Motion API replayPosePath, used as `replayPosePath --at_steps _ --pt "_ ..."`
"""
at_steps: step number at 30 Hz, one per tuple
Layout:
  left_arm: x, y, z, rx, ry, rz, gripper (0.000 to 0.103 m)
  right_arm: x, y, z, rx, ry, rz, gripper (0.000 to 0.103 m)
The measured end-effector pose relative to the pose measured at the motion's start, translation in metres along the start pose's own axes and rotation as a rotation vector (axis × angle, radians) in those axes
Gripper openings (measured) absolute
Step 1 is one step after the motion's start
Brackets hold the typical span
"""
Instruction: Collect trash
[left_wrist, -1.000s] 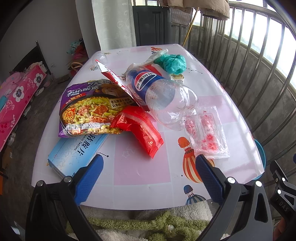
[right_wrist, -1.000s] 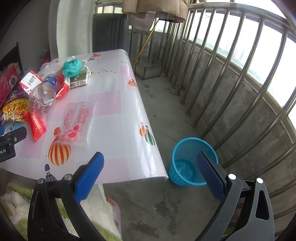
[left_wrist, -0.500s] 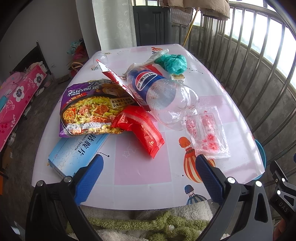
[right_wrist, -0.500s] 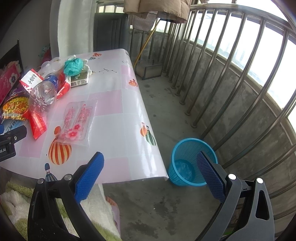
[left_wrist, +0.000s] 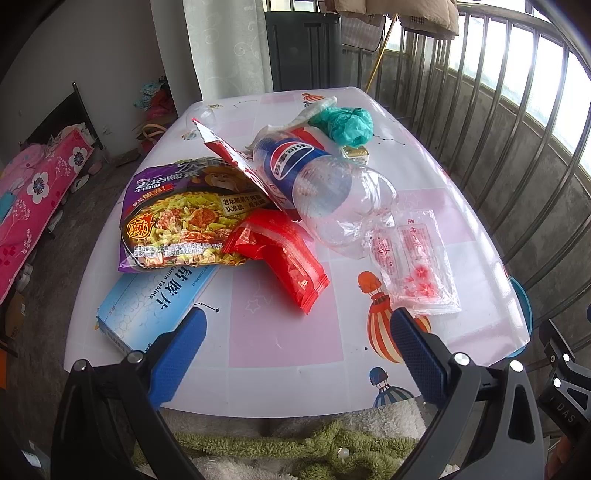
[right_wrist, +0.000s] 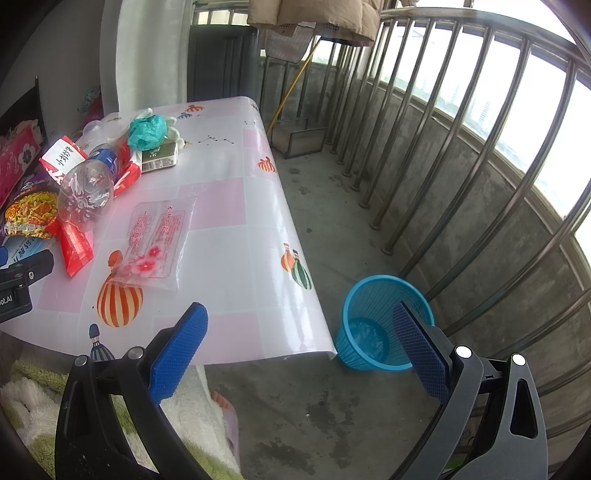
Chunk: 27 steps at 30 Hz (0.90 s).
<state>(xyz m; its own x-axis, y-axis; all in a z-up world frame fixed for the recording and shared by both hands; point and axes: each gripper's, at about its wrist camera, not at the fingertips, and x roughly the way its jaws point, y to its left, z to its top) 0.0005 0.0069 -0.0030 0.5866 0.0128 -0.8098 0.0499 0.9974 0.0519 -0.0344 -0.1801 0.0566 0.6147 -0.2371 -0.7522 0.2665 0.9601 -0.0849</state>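
Trash lies piled on the table (left_wrist: 288, 332): a purple noodle packet (left_wrist: 184, 218), a red wrapper (left_wrist: 284, 254), an empty Pepsi bottle (left_wrist: 325, 188), a clear sachet with red print (left_wrist: 417, 262), a blue tablet box (left_wrist: 155, 302) and a crumpled teal bag (left_wrist: 347, 123). My left gripper (left_wrist: 295, 343) hangs open at the table's near edge, short of the red wrapper, holding nothing. My right gripper (right_wrist: 299, 339) is open over the table's right corner and the floor. A blue mesh bin (right_wrist: 373, 321) stands on the floor beside the table.
A metal railing (right_wrist: 461, 147) runs along the right side, close behind the bin. A small green-and-white box (right_wrist: 160, 157) sits near the teal bag (right_wrist: 147, 129). A fluffy white and green fabric (left_wrist: 295, 443) lies below the near table edge. A pink bedspread (left_wrist: 26, 199) is at far left.
Both views have shifted only slightly; the trash pile sits a touch higher and farther right in the frames. Nothing was picked up or released.
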Motion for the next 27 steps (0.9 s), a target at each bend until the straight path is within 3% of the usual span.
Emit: replayPosePath --at_steps 27 --pt "0.002 0.017 0.008 -0.029 -0.01 0.027 0.097 -0.001 0.019 0.01 -0.052 -0.004 0.003 0.095"
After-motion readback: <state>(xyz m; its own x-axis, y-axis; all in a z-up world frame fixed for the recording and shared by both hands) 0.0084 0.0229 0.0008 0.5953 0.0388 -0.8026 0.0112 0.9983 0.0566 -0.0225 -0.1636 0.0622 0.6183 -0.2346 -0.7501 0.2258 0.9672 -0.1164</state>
